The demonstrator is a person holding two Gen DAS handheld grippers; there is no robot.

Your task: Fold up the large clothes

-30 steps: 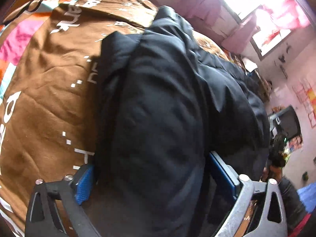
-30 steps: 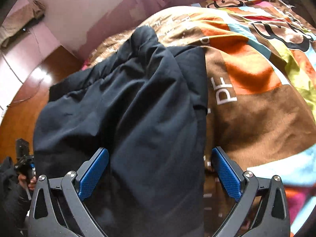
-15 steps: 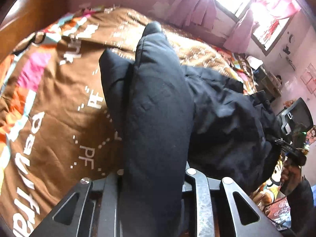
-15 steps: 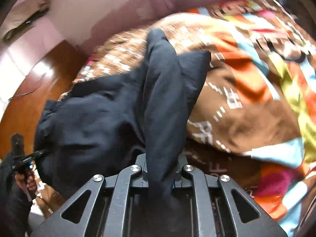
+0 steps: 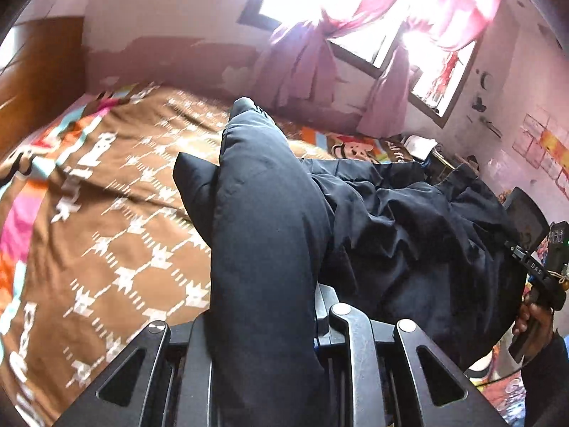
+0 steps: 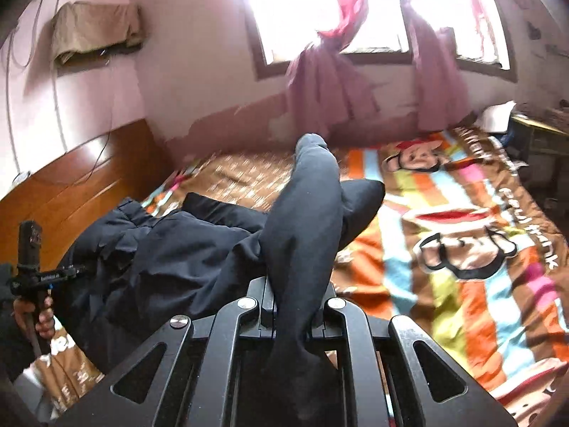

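Left gripper (image 5: 263,323): jaws nearly closed, pinching a thick padded fold of the dark jacket (image 5: 409,235); the pads are hidden by cloth.
Right gripper (image 6: 291,306): jaws nearly closed on a thinner fold of the same jacket.
Jaw motion: both pairs have just been closing, with jacket cloth between them.
Key relation: each gripped fold runs straight ahead from its jaws, long axis along the fingers, tip raised off the bed.
Span: the body of the jacket sags between the two grippers; neither is nearer.
Jacket location: partly lifted over the patterned bedspread (image 5: 117,235), its middle resting there.
Jacket look: navy, puffy, creased, bulky.
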